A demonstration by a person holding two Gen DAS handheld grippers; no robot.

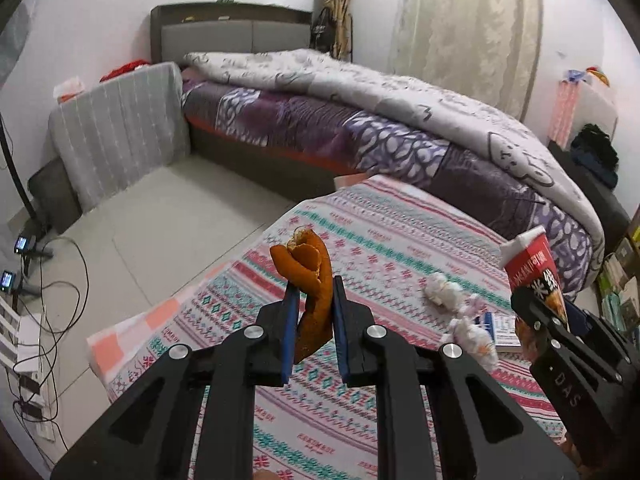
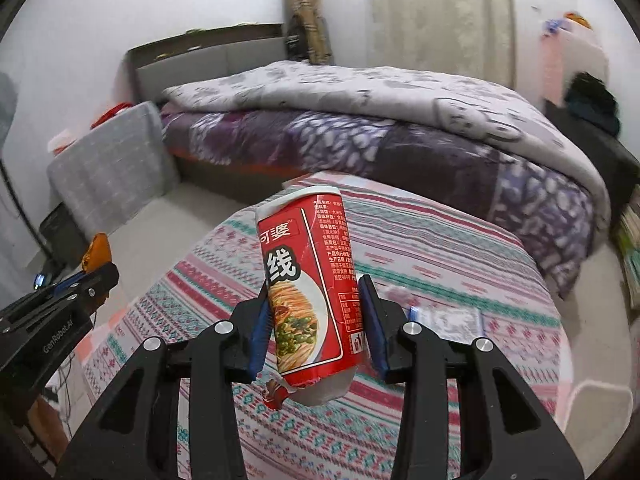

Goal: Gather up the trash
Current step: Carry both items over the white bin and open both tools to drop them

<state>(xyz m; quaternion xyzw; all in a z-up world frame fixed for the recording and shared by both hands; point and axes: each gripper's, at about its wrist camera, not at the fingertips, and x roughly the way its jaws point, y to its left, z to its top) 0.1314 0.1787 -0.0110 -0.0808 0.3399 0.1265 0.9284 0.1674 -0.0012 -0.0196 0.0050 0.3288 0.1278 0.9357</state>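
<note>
My left gripper [image 1: 315, 286] is shut on a curled orange peel [image 1: 308, 260], which hangs above the patterned tablecloth [image 1: 380, 216]. In the right wrist view, my right gripper [image 2: 315, 288] is shut on a dented red instant-noodle cup [image 2: 308, 280], its blue pads pressing on both sides; the cup is lifted off the table and tilted. Each gripper also shows in the other's view: the right gripper [image 1: 540, 312] with the cup [image 1: 532, 264] at the right edge, the left gripper [image 2: 94, 276] with the peel [image 2: 98, 250] at the left edge.
Two crumpled tissues [image 1: 442, 290] [image 1: 470, 336] and a small blue-and-white packet [image 1: 504, 326] lie on the cloth at the right. A bed with a quilt [image 1: 360, 92] stands behind the table. Cables and chargers [image 1: 36, 320] lie on the floor at the left.
</note>
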